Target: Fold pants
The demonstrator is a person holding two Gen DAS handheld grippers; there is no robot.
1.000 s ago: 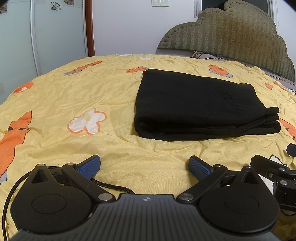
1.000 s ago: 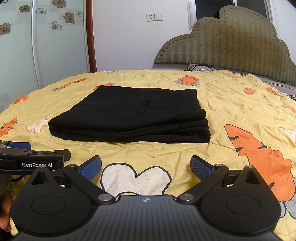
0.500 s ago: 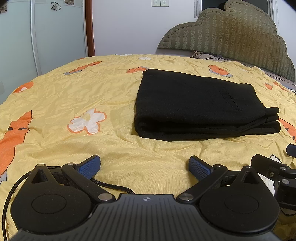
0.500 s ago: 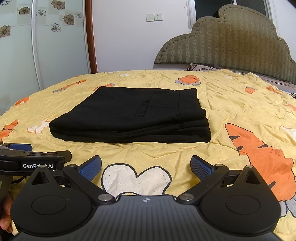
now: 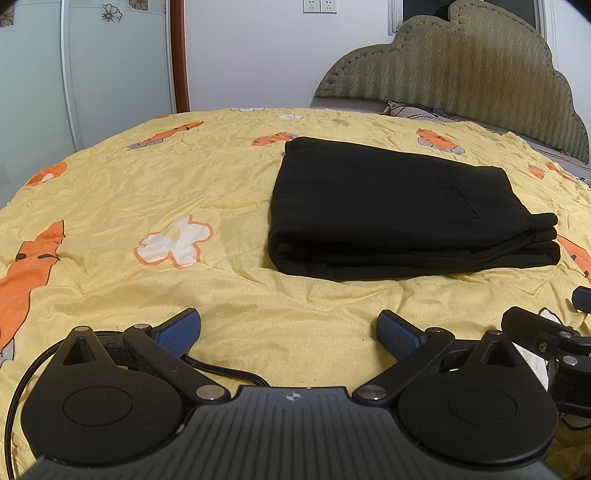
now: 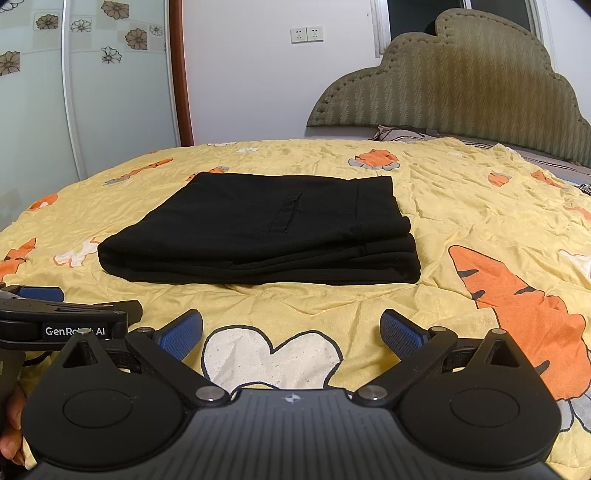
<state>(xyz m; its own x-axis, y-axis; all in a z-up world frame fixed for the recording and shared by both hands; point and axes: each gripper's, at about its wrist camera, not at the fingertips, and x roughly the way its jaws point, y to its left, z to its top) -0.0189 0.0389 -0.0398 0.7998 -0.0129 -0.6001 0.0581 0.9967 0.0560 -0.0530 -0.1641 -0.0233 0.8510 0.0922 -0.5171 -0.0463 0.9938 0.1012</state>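
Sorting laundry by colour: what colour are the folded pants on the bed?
Plain black, no pattern. The folded pants show best in the right wrist view.

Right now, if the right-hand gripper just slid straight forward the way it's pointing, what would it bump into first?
Most likely the folded black pants. The right gripper is open and empty, aimed across bare yellow bedspread at the stack's near edge. Nothing else lies between them, though the exact depth is hard to judge.

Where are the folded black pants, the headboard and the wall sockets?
folded black pants [image 6: 258, 229], right wrist view, top layer by the pocket seam.
headboard [image 6: 461, 85], right wrist view, middle of the padding.
wall sockets [image 6: 306, 34], right wrist view, between both plates.
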